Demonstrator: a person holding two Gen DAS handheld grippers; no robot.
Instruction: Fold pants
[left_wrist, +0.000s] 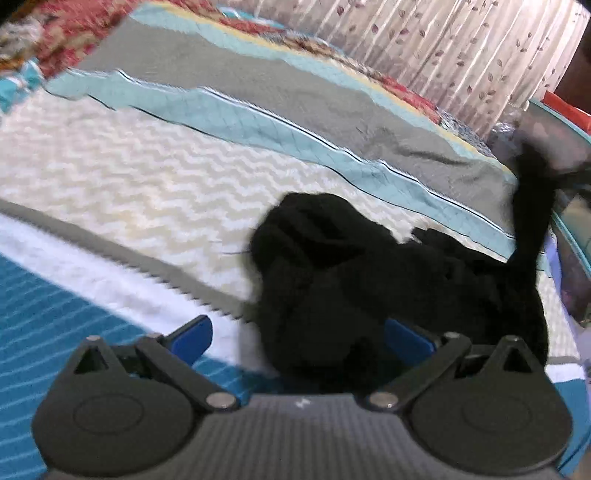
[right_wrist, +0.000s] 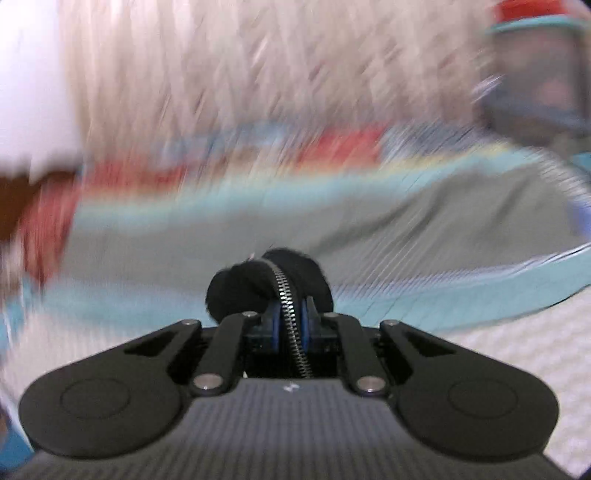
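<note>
— Why that grip?
— My right gripper pinches the black pants at the zipper, lifting them off the bed to straighten.
— And the other?
— My left gripper hangs spread, empty, above the heap, ready.

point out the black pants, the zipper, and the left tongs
black pants (left_wrist: 332, 266), left wrist view, on the crumpled heap's middle.
zipper (right_wrist: 290, 314), right wrist view, on the metal teeth pinched between the pads.
left tongs (left_wrist: 301, 334), left wrist view, midway between the open blue fingertips.
</note>
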